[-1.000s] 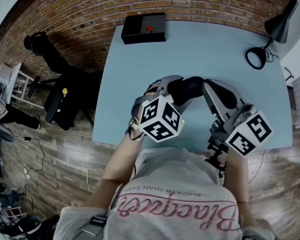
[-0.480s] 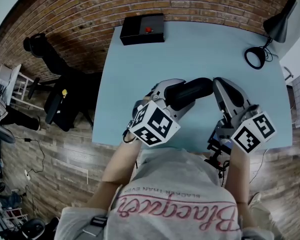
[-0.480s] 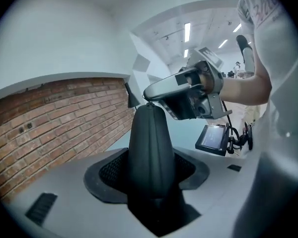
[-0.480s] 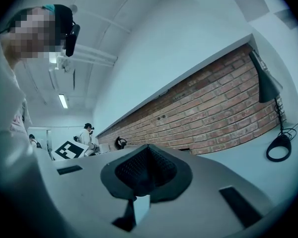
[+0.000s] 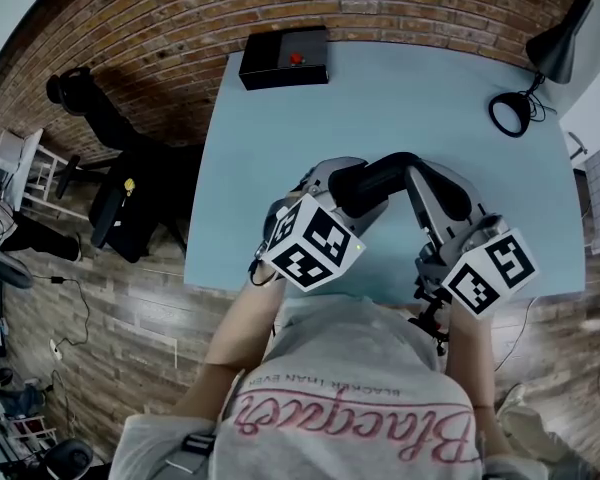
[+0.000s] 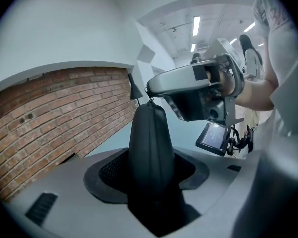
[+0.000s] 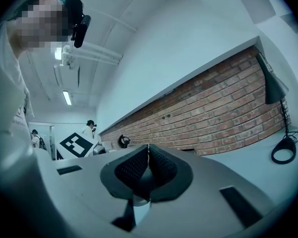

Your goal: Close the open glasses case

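A black zip-up glasses case [image 5: 375, 180] is held above the blue table [image 5: 400, 88], in front of the person. My left gripper [image 5: 340, 183] is shut on one end of it; in the left gripper view the case [image 6: 149, 133] stands up between the pads of this gripper [image 6: 151, 170]. My right gripper [image 5: 412, 164] meets the case's other end. Its tips [image 6: 149, 89] are closed on the small zipper pull [image 6: 150, 101] at the top of the case. In the right gripper view the jaws of the right gripper [image 7: 148, 155] are pressed together and hide the case.
A black box with a red button [image 5: 285, 58] sits at the table's far left edge. A black desk lamp [image 5: 555, 53] stands at the far right, its round base [image 5: 510, 116] on the table. Beyond is a brick wall; the person's torso is at the near edge.
The right gripper swung out to the right at the case's end, then came back left. The left gripper rolled slightly and stayed in place with the case.
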The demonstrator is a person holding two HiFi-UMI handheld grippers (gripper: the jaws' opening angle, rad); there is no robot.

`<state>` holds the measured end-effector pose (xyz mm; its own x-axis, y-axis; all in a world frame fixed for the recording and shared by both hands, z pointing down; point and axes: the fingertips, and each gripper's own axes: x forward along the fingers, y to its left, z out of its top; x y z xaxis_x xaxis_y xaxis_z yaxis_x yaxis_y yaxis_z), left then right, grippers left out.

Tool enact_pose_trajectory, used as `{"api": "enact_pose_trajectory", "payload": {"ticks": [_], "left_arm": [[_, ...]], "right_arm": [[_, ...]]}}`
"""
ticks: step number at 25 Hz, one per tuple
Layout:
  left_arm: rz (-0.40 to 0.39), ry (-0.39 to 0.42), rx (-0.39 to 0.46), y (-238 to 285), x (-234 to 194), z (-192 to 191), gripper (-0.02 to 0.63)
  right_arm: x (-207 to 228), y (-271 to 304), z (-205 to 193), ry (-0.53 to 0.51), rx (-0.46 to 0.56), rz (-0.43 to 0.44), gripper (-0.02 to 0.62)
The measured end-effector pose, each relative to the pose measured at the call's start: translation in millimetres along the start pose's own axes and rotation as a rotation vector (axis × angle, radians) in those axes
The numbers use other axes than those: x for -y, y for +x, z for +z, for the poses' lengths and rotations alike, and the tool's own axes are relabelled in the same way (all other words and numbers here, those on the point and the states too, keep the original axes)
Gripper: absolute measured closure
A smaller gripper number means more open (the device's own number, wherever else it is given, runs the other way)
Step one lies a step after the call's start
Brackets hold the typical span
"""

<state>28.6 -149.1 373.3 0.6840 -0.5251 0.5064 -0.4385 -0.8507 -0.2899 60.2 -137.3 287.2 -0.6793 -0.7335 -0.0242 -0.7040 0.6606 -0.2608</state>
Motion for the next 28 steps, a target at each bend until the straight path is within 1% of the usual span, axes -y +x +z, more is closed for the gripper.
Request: {"api": "enact_pose_trajectory", "payload": {"ticks": [1, 3, 6, 8, 12, 15, 19, 22, 25, 28], "left_arm": [[0.000, -0.001, -0.006, 0, 0, -1, 0.360], [0.007, 0.010, -0.021, 1, 1, -5, 0.360], [0.025, -0.010, -0.017, 3, 1, -9, 0.357], [0.039, -0.030, -0.010, 3, 0, -11, 0.356], [0.062, -0.064, -0.002, 4, -3, -14, 0.356], [0.093, -0.095, 0.003, 5, -7, -14, 0.354], [0.143, -0.140, 0.017, 5, -13, -13, 0.353], [0.180, -0.172, 0.032, 5, -17, -12, 0.353], [0.200, -0.197, 0.046, 3, -21, -11, 0.353], [0.224, -0.230, 0.085, 0, -26, -8, 0.353]], "right_arm": [[0, 1, -2, -0.012, -0.010, 0.003, 0.574], [3, 2, -6, -0.076, -0.041, -0.008, 0.574], [8, 3, -8, -0.190, -0.050, -0.071, 0.574], [11, 3, -8, -0.231, -0.050, -0.108, 0.574], [21, -2, -8, -0.222, -0.042, -0.141, 0.572], [26, -5, -9, -0.203, -0.040, -0.141, 0.572], [24, -5, -19, -0.195, -0.066, -0.134, 0.572], [22, -3, -26, -0.201, -0.086, -0.130, 0.572], [20, 0, -31, -0.229, -0.114, -0.140, 0.572], [17, 3, -37, -0.260, -0.143, -0.150, 0.572]]}}
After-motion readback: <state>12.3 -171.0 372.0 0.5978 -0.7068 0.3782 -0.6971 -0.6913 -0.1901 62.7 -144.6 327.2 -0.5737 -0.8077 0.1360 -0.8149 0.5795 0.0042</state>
